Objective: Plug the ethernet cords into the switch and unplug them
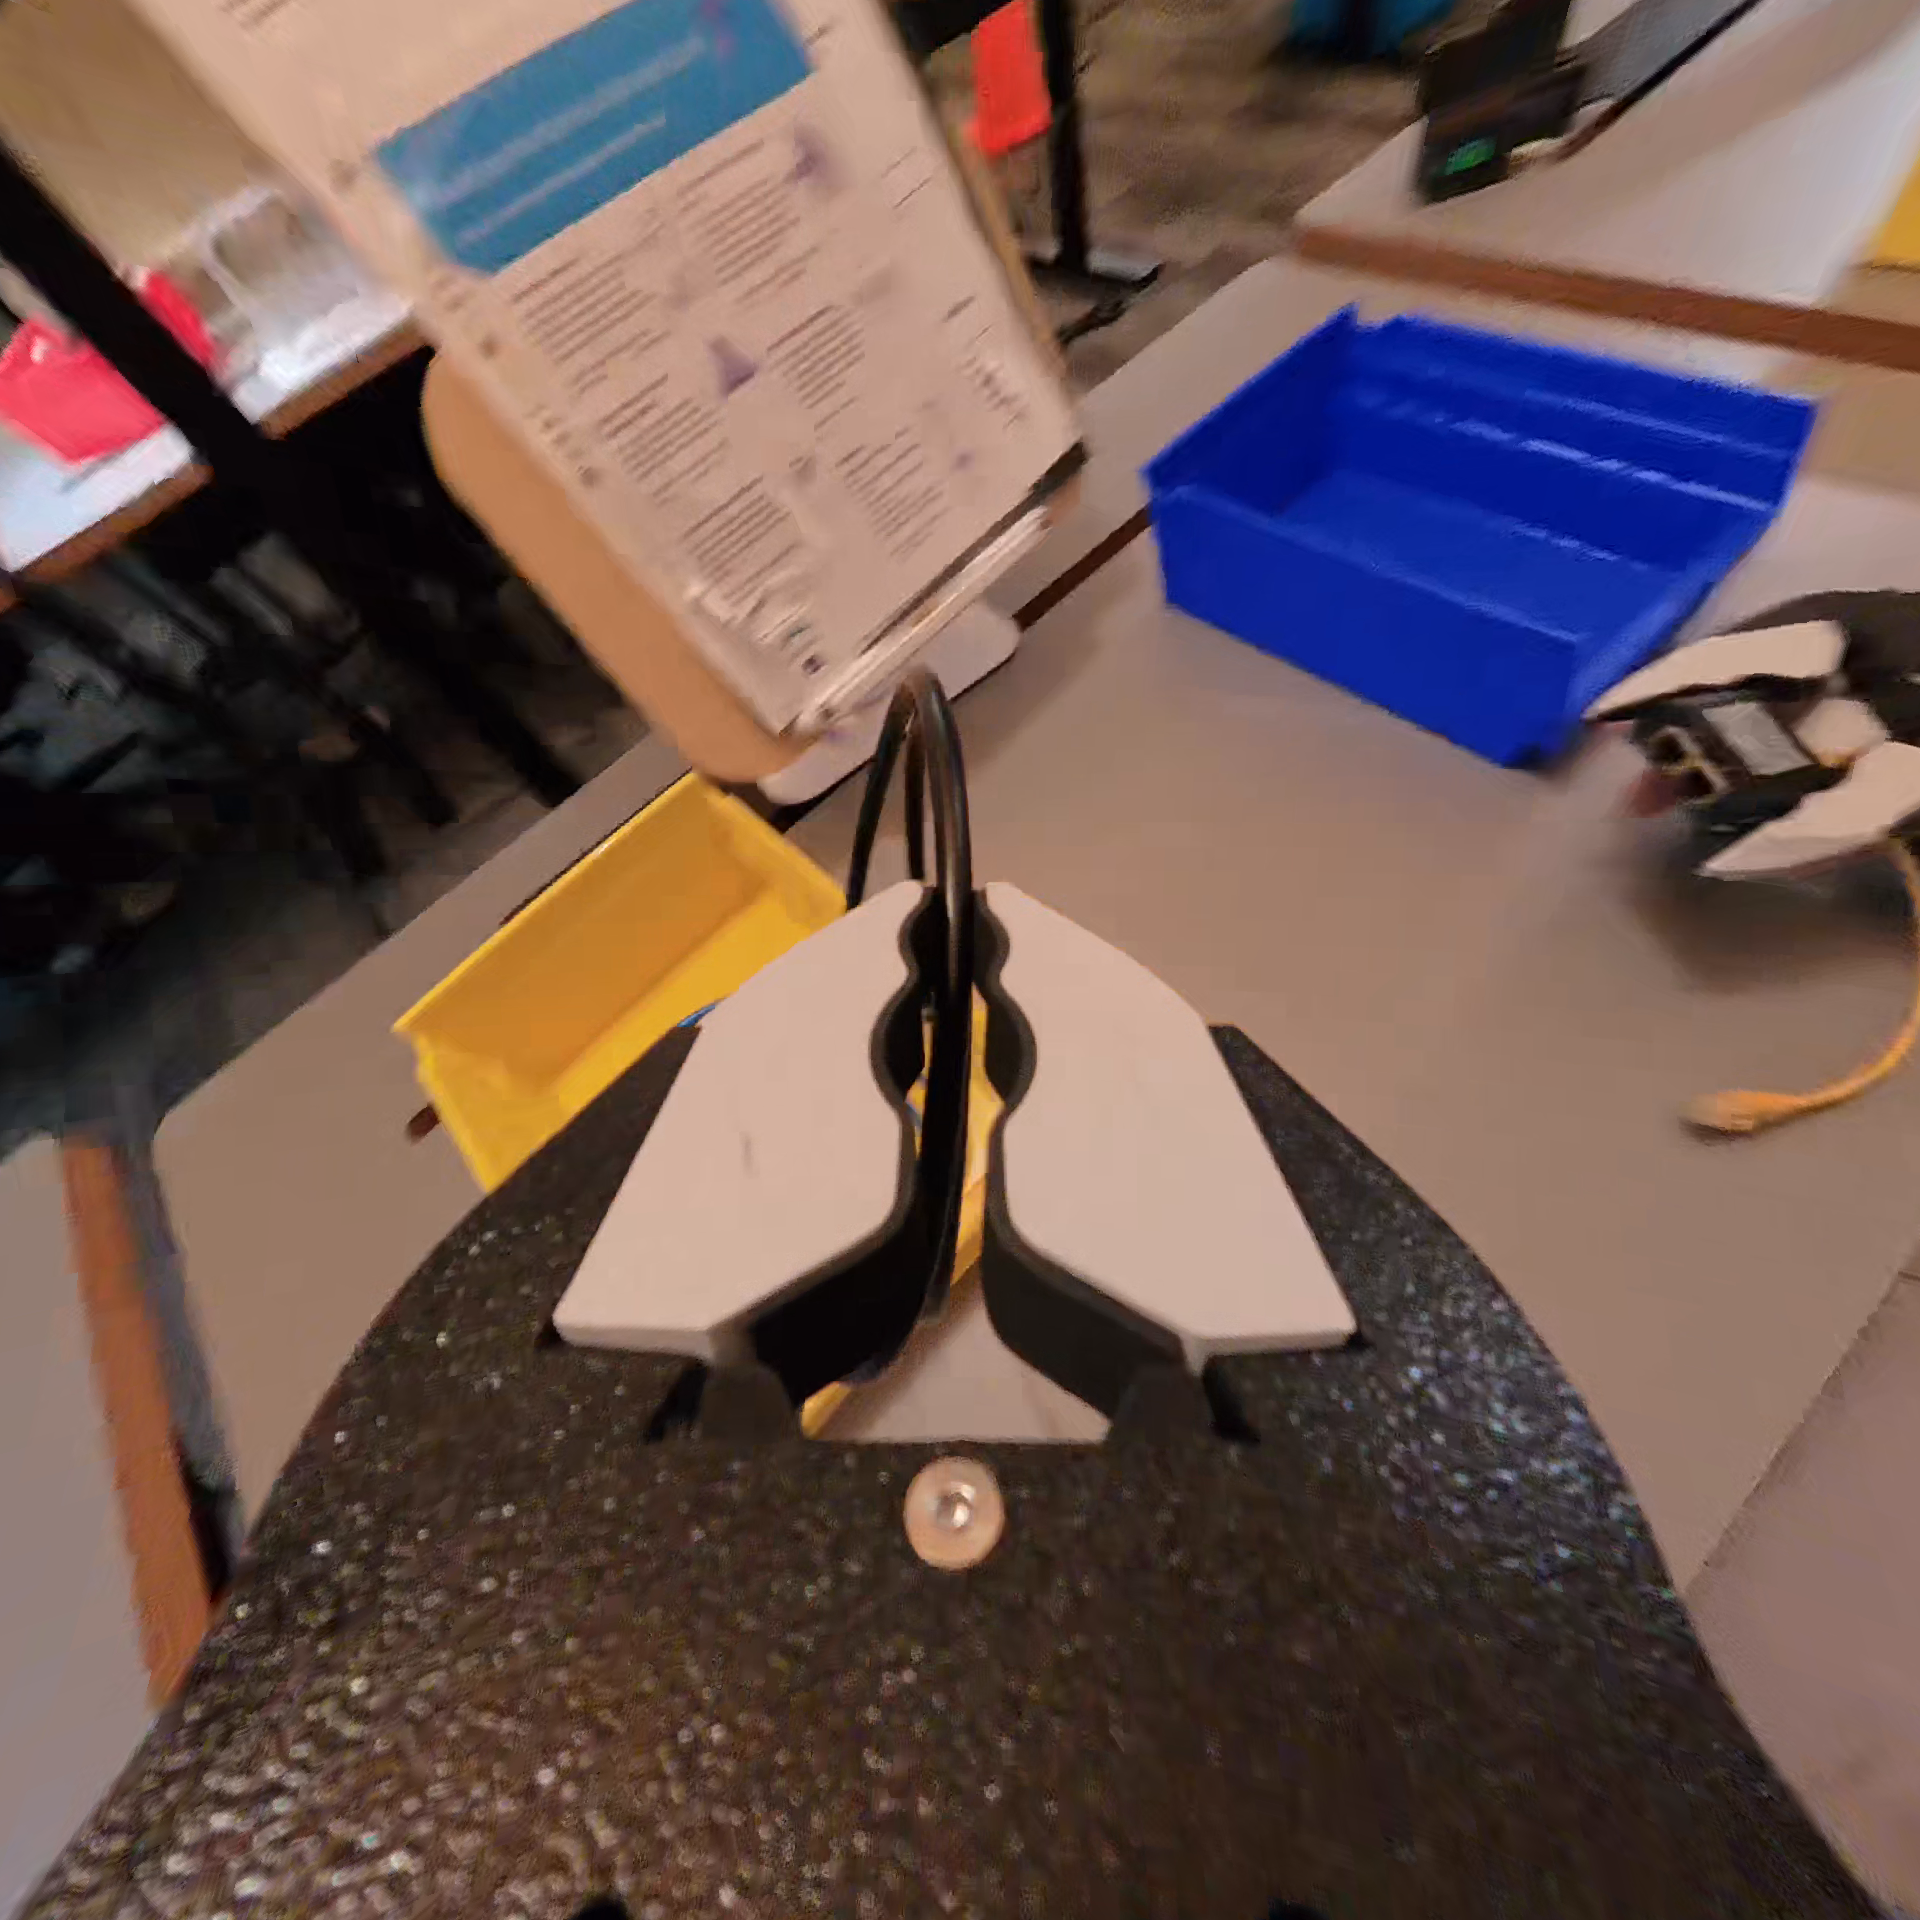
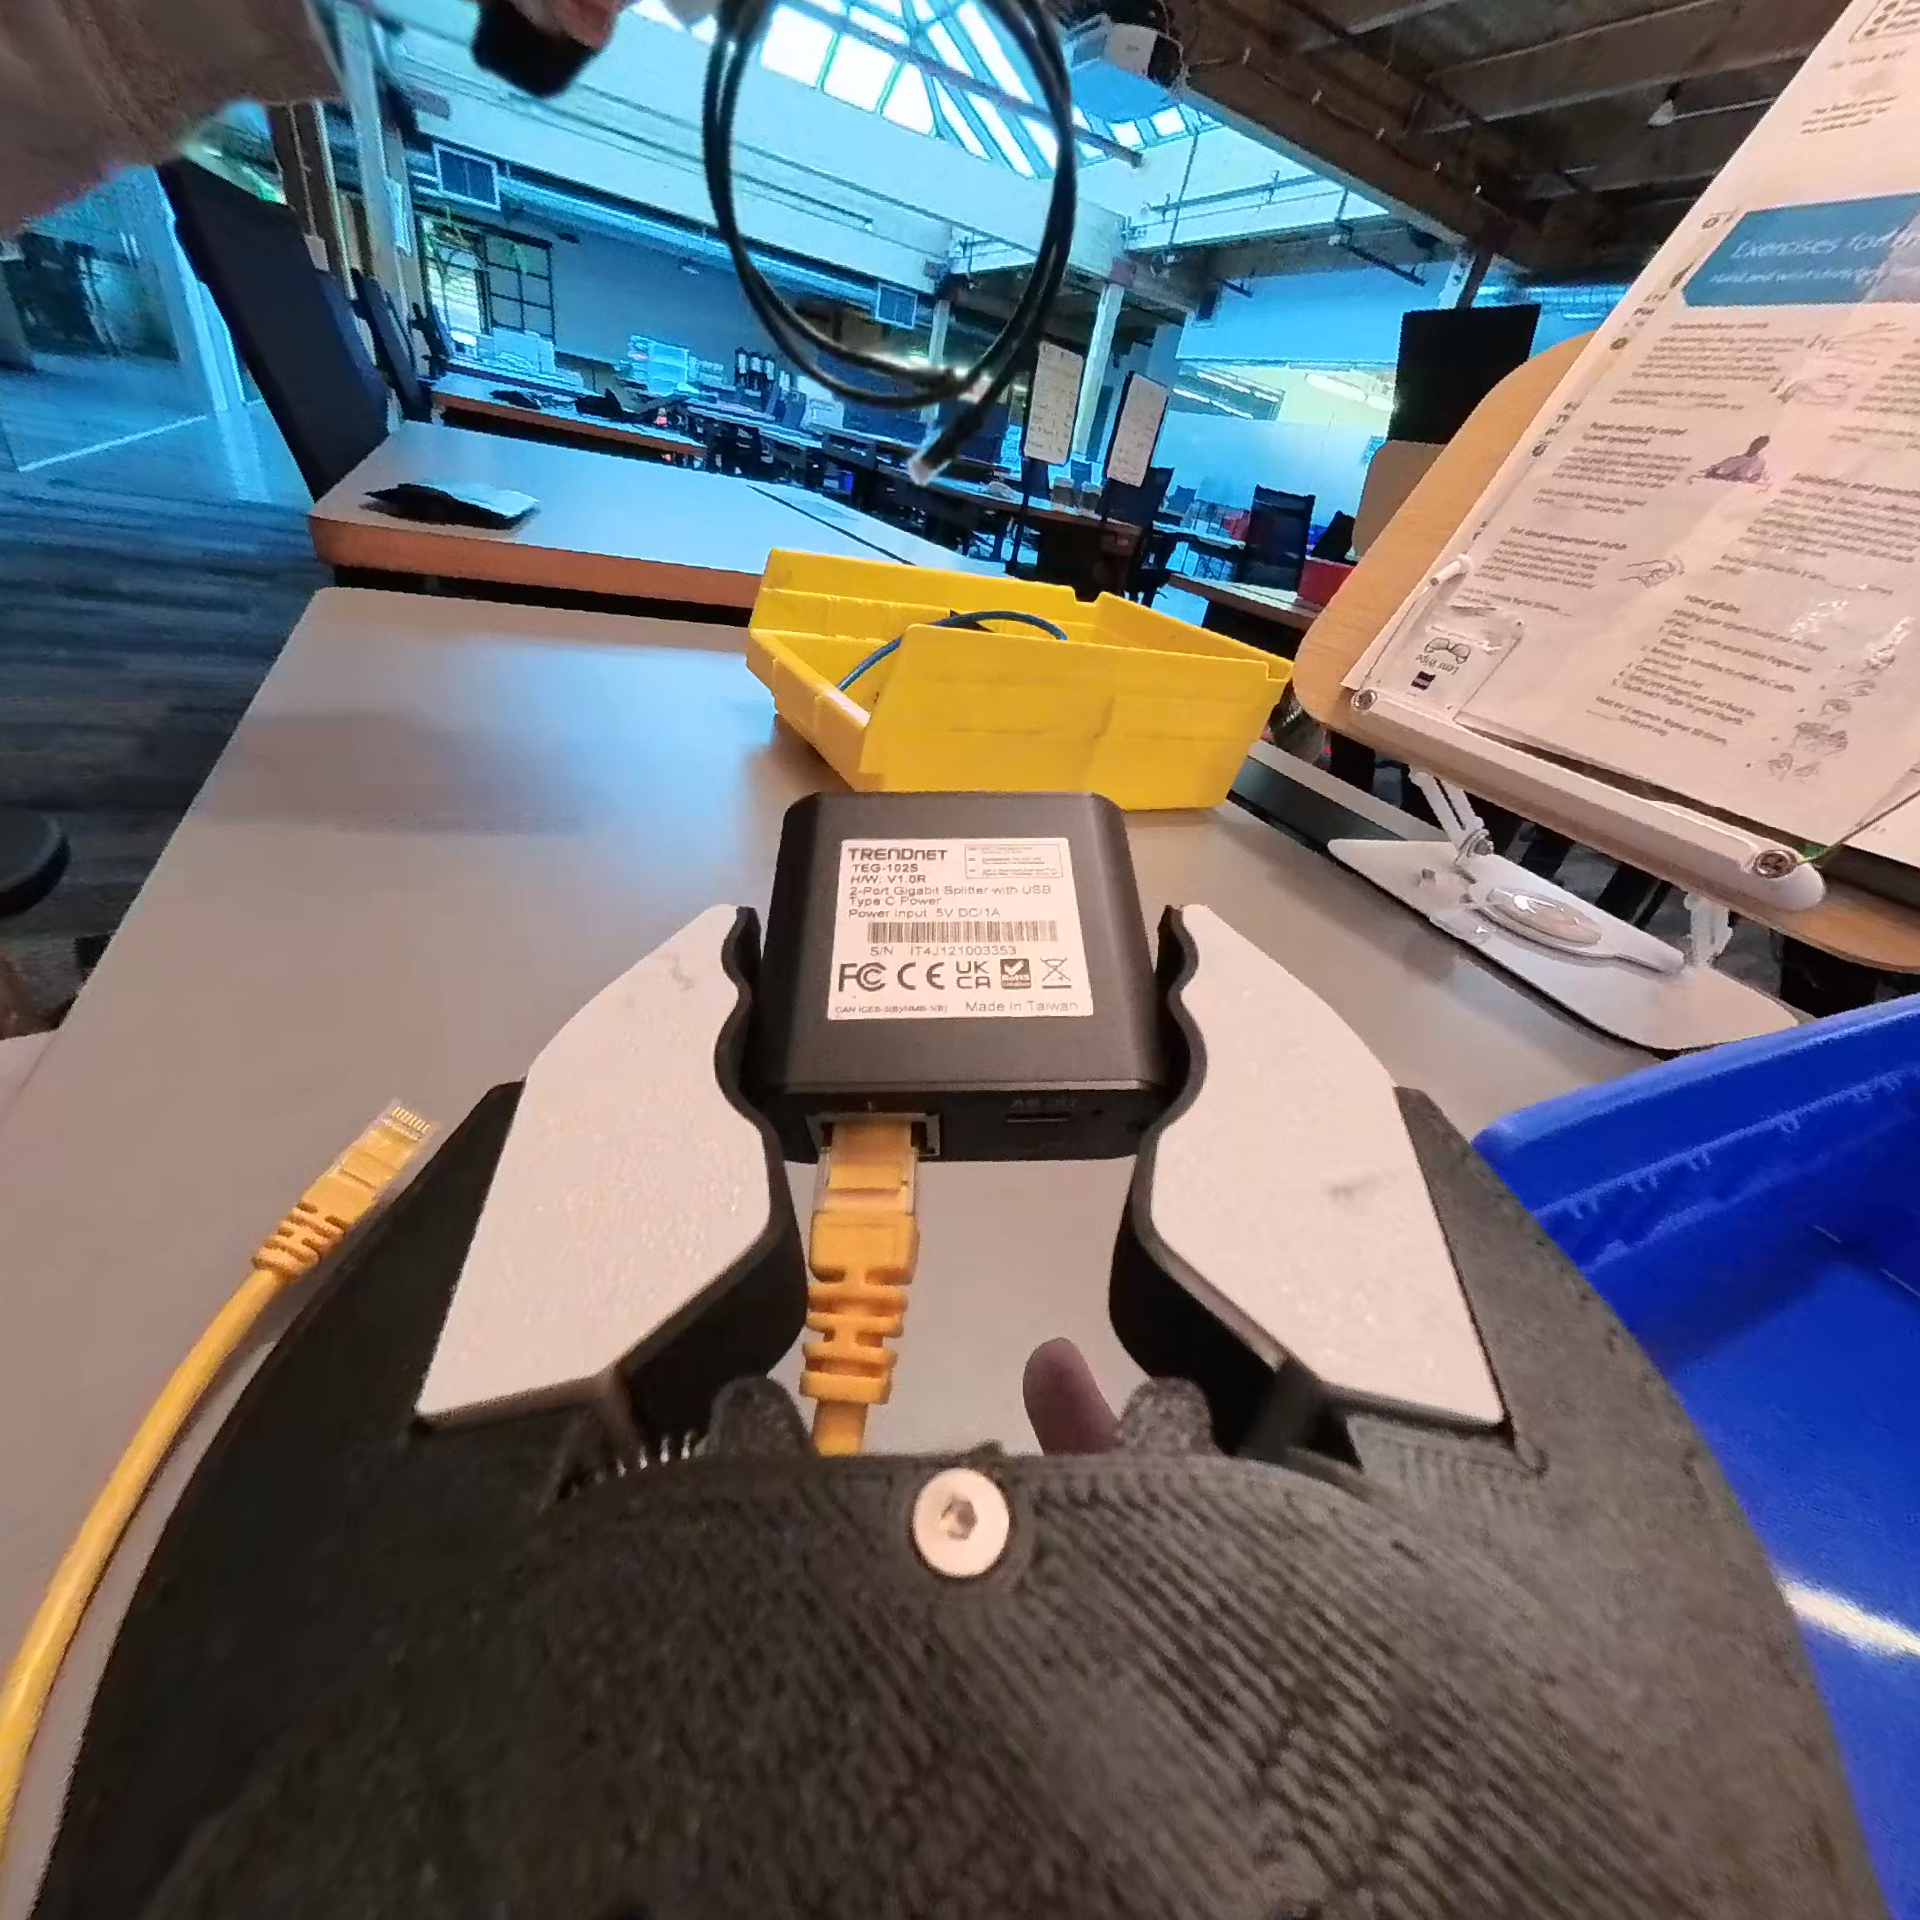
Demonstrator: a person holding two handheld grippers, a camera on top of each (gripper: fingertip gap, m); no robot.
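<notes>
The right hand-held gripper (image 2: 956,1029) clamps the black switch (image 2: 961,961) by its sides, low over the bench (image 2: 416,831), with a yellow cord (image 2: 860,1247) already seated in a near-face port. The left hand-held gripper (image 1: 951,935) is pressed together on a looped black cord (image 2: 894,208), raised above and beyond the switch, its plug (image 2: 935,452) dangling downward. The switch's free ports probably face away, towards the yellow bin (image 2: 1039,707).

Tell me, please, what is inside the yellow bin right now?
A thin blue cable shows inside the yellow bin. The bin's near wall hides the floor, so anything else there cannot be seen.
</notes>
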